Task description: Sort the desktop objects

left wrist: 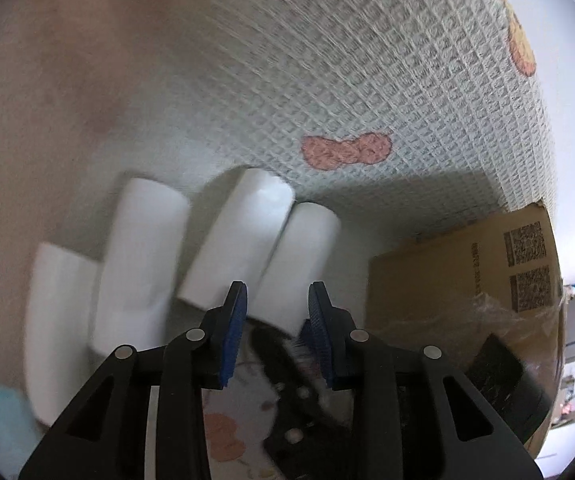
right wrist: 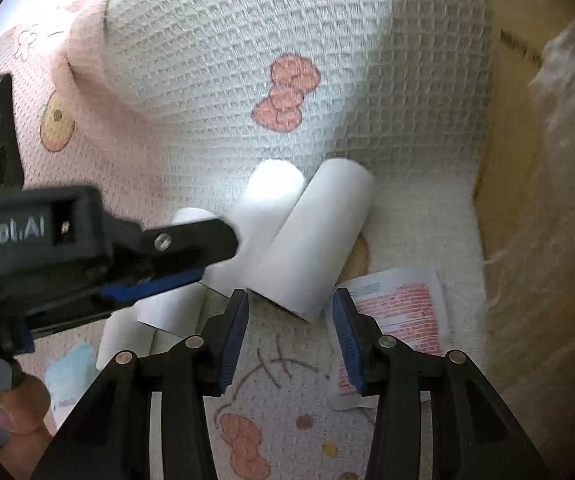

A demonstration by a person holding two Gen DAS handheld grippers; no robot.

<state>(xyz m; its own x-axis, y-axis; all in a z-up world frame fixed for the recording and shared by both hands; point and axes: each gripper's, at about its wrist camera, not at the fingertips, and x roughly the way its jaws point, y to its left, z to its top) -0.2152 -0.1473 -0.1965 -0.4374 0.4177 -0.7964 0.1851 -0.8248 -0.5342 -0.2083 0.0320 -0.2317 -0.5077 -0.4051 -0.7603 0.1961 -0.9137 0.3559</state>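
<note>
Blue-padded jaws of the right gripper [right wrist: 289, 334] and left gripper [left wrist: 277, 330] stand apart, holding nothing. White paper rolls [right wrist: 311, 240] lie on the waffle-weave cartoon cloth [right wrist: 215, 60], beside the brown cardboard box [right wrist: 507, 140].

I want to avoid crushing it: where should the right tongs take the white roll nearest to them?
Grip the white roll across its curved middle, coming from above with one pad on each long side. It lies flat, and its open end faces the right tongs, which are open.
</note>
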